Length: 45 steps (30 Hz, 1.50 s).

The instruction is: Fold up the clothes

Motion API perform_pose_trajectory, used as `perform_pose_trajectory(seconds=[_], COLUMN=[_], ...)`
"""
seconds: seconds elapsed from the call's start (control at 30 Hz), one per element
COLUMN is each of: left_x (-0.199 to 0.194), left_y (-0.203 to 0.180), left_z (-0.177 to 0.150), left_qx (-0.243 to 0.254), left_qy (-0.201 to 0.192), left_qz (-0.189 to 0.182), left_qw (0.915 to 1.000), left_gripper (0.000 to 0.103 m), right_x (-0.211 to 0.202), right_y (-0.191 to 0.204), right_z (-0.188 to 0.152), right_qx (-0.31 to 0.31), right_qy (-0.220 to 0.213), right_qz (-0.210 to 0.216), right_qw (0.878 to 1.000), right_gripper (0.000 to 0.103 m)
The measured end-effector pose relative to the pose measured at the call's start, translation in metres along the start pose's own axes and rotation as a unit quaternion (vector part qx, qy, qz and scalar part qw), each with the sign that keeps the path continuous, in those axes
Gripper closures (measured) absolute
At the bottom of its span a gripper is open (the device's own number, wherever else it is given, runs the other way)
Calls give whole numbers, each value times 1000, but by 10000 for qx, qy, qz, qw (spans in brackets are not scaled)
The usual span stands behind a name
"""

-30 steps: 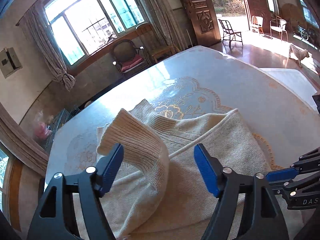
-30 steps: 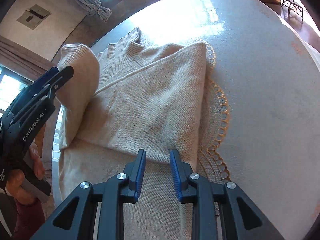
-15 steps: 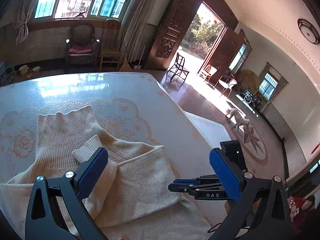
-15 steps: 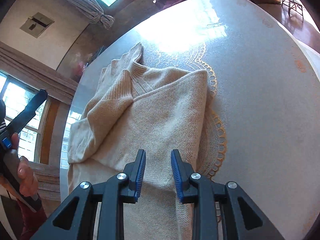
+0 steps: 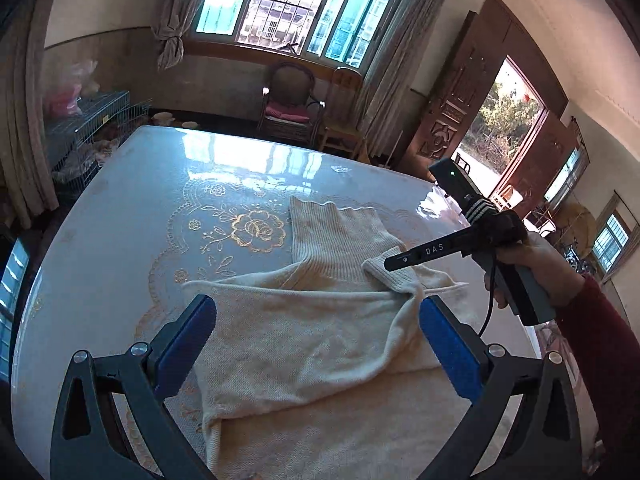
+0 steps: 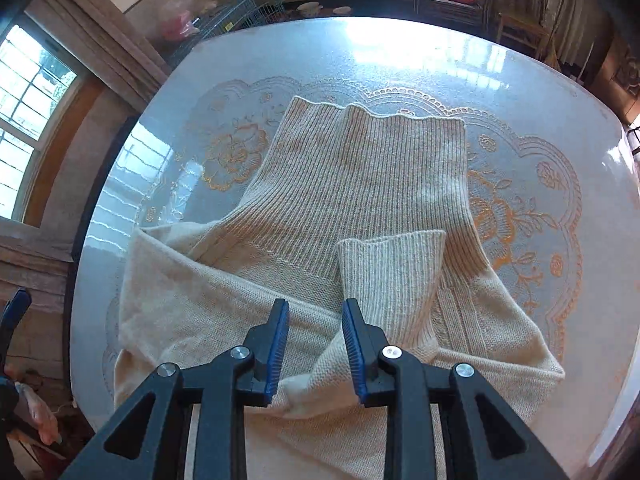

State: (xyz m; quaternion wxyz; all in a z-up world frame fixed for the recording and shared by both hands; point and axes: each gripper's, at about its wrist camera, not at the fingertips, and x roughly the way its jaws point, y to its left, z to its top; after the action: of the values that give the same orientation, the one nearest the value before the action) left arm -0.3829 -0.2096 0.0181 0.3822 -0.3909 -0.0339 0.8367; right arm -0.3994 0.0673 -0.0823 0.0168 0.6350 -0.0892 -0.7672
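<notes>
One cream sweater point(image 6: 256, 320) lies on the tabletop point(image 6: 400, 52), over the golden flower pattern of the cloth, with its ribbed collar point(image 6: 360, 184) pointing to the far side and spread flat. One side of the body is turned in over the middle, and one sleeve is laid across it, so that the ribbed cuff point(image 6: 392, 276) rests just below the collar; I judge this is done to bring the wide parts inward and make the sweater narrow. I can count only this one sleeve with certainty; the other is probably under the folded cloth, but I cannot see it. There are two tools. The left hand-held gripper point(image 5: 316, 328) hangs above the near part of the sweater with its blue pads point(image 5: 188, 340) far apart and nothing between them, so it is released. The right hand-held gripper point(image 6: 316, 344) is low over the sleeve, close to the cuff; its pads point(image 6: 276, 352) stand a little apart and the cloth is seen behind the gap, not pinched, so it grasps nothing. In the left view the same tool reaches in from the right side, carried by a hand point(image 5: 532, 268) in a red sleeve point(image 5: 600, 344). The fold looks partly made, because the lower part of the sweater lies long toward the near edge. Behind the tabletop I count two chairs point(image 5: 290, 108) under the window.
</notes>
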Motion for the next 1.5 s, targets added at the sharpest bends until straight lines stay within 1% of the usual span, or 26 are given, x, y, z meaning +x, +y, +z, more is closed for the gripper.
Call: perform_pose_trajectory(seconds=[0.07,0.1,0.17,0.23,0.27,0.4,0.43,0.47,0.5,0.53,0.57,0.6,0.7,0.8,0.87,0.93,1.0,1.07,1.13,1.2,1.27,1.37,1.47,1.5], left_x=[-9,-13,-20,-24,-27,-27,-25,-24,-23,-23,-21,-19,-12,-3,3,10,17,24,31,36,39,39,35,34], left_y=[20,29,44,54,58,64,63,62,61,59,57,55,51,46,40,32,24,15,8,3,-2,-7,-4,-2], left_z=[-8,-11,-16,-18,-19,-19,-18,-18,-18,-18,-17,-17,-16,-16,-15,-14,-14,-13,-12,-12,-12,-10,-7,-6], left_qx=[-111,-168,-253,-288,-322,-392,-381,-353,-315,-277,-242,-233,-268,-253,-211,-90,41,149,218,251,294,350,182,125], left_qy=[-59,-89,-146,-203,-230,-189,-167,-137,-138,-139,-133,-108,-55,38,163,256,329,388,449,550,602,628,648,650], left_qz=[70,102,129,184,181,119,103,101,138,171,177,147,104,187,254,435,598,716,769,816,770,805,723,695], left_qw=[9999,9998,9995,9992,9991,9990,9991,9992,9993,9994,9995,9996,9996,9995,9993,9987,9977,9966,9958,9948,9948,9942,9951,9954], left_gripper=[0,0,0,0,0,0,0,0,0,0,0,0,0,0,0,0,0,0,0,0,0,0,0,0], right_x=[18,26,37,45,49,63,66,65,62,60,57,50,12,-27,-53,-80,-96,-100,-96,-86,-75,-63,-62,-62], right_y=[13,18,23,26,25,16,15,15,15,15,15,12,-12,-37,-54,-80,-109,-133,-152,-168,-175,-176,-176,-178], right_z=[14,19,23,25,24,17,14,11,9,7,5,2,-16,-34,-47,-60,-76,-100,-127,-149,-169,-185,-193,-195], right_qx=[-154,-199,-240,-328,-327,-259,-291,-330,-364,-397,-431,-412,-117,178,401,703,988,1218,1419,1591,1655,1775,1853,1923], right_qy=[256,357,506,565,605,849,845,780,701,623,544,418,-171,-759,-1161,-1561,-1843,-1894,-1835,-1748,-1715,-1739,-1811,-1824], right_qz=[-557,-770,-1064,-1532,-1679,-1576,-1636,-1693,-1702,-1712,-1721,-1670,-1238,-798,-523,-312,-158,-181,-231,-126,27,314,251,509], right_qw=[9980,9962,9927,9860,9834,9835,9825,9819,9822,9825,9826,9842,9921,9938,9911,9847,9778,9741,9724,9716,9712,9681,9655,9629], right_gripper=[76,76,76,76,76,76,85,91,92,99,99,99,100,100,100,100,100,100,100,100,99,96,96,96])
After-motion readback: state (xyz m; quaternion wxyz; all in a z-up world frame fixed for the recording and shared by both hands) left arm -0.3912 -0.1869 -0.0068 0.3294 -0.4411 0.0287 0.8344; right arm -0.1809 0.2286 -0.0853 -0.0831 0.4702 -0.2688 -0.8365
